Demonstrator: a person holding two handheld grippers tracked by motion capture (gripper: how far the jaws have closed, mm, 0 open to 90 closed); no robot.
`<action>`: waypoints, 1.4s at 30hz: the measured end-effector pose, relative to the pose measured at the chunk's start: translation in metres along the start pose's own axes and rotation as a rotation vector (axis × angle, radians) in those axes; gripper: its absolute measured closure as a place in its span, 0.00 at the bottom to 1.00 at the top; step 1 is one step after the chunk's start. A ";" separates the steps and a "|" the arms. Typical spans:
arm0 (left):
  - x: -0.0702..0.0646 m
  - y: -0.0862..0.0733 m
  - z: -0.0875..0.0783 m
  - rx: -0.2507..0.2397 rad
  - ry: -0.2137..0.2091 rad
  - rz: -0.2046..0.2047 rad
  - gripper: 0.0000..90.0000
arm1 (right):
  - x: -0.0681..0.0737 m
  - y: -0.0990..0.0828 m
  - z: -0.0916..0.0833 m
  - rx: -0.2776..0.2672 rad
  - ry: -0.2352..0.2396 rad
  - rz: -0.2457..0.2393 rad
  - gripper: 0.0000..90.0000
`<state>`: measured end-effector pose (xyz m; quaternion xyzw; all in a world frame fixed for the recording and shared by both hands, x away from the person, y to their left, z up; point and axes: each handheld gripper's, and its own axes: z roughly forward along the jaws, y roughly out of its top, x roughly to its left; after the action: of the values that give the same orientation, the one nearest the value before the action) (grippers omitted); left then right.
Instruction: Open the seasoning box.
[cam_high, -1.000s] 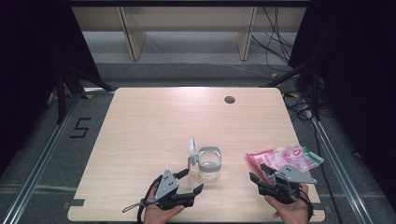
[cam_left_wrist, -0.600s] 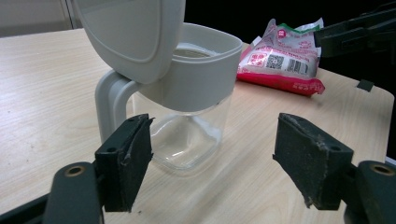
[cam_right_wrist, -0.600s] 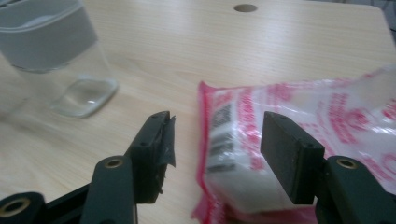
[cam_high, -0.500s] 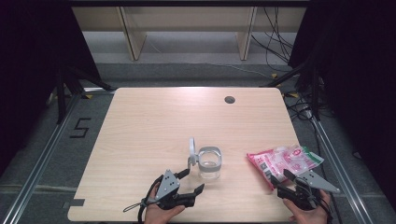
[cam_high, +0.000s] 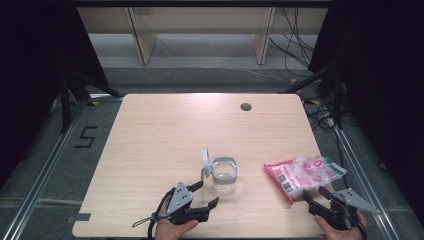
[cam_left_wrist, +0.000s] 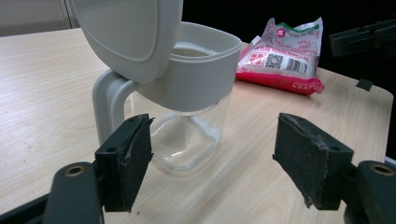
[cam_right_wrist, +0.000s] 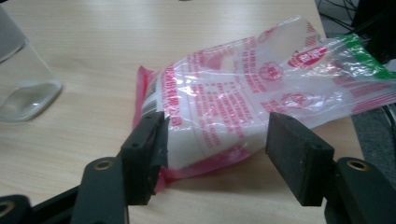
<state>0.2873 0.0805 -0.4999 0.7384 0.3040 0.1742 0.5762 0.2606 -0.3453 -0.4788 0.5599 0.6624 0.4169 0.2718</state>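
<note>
Wooden table (cam_high: 165, 130) bears one lidded jar (cam_high: 223, 173), one snack bag (cam_high: 303, 172); both tongs (cam_high: 200, 194) (cam_high: 315, 196) gape, right widening, nothing held

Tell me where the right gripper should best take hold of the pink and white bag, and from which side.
Probably the near end of the bag, from the person's side. It lies flat on the table, that end pointing at the right gripper, whose open fingers already straddle it. The filled white part there looks narrow enough to pinch across; the thin green-edged far end would likely crumple.
</note>
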 end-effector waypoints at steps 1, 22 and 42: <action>-0.001 0.000 0.000 -0.004 -0.001 -0.014 0.30 | -0.001 0.000 0.001 0.000 -0.003 0.004 0.41; -0.001 -0.002 0.004 0.021 0.000 0.010 0.30 | -0.023 0.002 0.019 -0.014 -0.085 0.157 0.28; -0.002 -0.002 0.004 0.019 -0.004 0.000 0.30 | -0.035 0.009 0.046 0.037 -0.095 0.236 0.28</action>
<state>0.2875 0.0764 -0.5032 0.7439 0.3048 0.1699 0.5699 0.3116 -0.3670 -0.4978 0.6580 0.5858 0.4067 0.2418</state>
